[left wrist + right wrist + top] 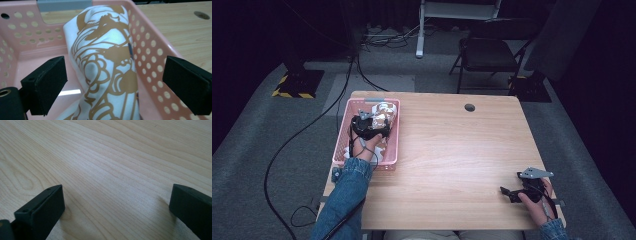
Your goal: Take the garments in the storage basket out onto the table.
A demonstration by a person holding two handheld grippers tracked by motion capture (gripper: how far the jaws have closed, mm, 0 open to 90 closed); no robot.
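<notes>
Your left gripper (113, 85) gapes around white, brown-printed cloth (105, 65) in the pink perforated plastic basket (155, 55); your right gripper (116, 212) gapes over the wooden bench (112, 157).

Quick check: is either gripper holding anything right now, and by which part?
Nothing is held. The left gripper has its jaws open either side of the printed cloth in the pink basket; the right gripper is open over bare table.

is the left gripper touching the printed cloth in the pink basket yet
Apart: the left gripper view shows the left gripper open, pink basket visible between each jaw and the cloth.
</notes>
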